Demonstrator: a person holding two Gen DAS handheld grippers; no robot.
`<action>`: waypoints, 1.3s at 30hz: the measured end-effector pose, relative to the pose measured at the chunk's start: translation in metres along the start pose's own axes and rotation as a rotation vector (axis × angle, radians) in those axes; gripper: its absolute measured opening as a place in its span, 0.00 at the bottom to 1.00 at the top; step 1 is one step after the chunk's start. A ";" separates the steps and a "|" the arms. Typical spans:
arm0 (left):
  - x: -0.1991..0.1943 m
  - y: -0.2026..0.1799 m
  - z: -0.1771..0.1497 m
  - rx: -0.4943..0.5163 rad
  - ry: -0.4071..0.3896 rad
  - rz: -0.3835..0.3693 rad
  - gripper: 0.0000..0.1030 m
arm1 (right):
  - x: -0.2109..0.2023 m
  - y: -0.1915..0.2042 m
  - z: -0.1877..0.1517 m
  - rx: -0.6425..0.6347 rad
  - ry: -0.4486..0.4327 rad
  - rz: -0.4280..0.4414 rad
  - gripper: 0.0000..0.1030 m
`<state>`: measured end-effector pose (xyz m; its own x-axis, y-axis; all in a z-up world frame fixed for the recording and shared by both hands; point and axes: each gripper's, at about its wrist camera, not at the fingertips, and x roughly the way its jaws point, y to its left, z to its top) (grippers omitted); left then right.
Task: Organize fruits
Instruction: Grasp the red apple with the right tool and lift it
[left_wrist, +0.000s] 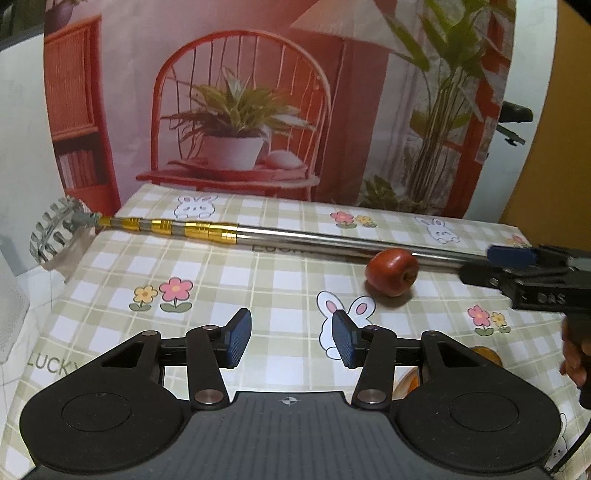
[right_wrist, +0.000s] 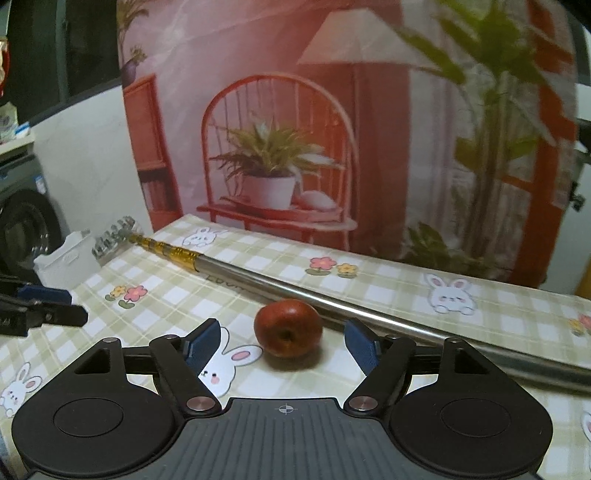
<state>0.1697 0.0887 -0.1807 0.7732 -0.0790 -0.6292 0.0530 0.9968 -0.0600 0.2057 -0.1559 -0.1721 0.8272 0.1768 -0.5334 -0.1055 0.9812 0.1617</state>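
We see a table covered with a checked cloth (left_wrist: 258, 280) printed with rabbits and flowers. One red apple (right_wrist: 288, 328) lies on its side on the cloth, toward the far right part of the table in the left wrist view, its stem dimple turned toward our right gripper. Just behind the apple, close to it or touching, a long metal pole (left_wrist: 332, 242) with gold bands runs across the far part of the table; its toothed round head (left_wrist: 55, 229) juts past the far left corner.

Our right gripper (right_wrist: 284, 345) hangs low over the cloth with its jaws spread wide, and the apple sits just ahead of the gap between the blue pads (right_wrist: 360, 345), touching neither. Our left gripper (left_wrist: 291, 338) is also spread, somewhat narrower, holding nothing, above a rabbit print nearer the front edge and well apart from the apple. In the left wrist view something orange (left_wrist: 487, 356) shows partly behind that gripper's right finger; we cannot tell what it is. A printed backdrop (right_wrist: 295, 147) with a red chair and potted plant stands along the far edge.
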 end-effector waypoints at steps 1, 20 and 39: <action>0.002 0.002 -0.001 -0.006 0.005 -0.002 0.49 | 0.008 0.000 0.003 -0.004 0.009 0.000 0.69; 0.034 0.015 -0.014 -0.062 0.068 -0.048 0.49 | 0.128 0.017 0.014 -0.188 0.260 -0.062 0.72; 0.025 0.005 -0.022 -0.055 0.066 -0.076 0.49 | 0.068 0.011 0.012 -0.112 0.148 -0.009 0.62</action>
<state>0.1752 0.0919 -0.2134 0.7248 -0.1567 -0.6709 0.0738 0.9858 -0.1505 0.2672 -0.1336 -0.1969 0.7389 0.1692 -0.6522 -0.1661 0.9838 0.0670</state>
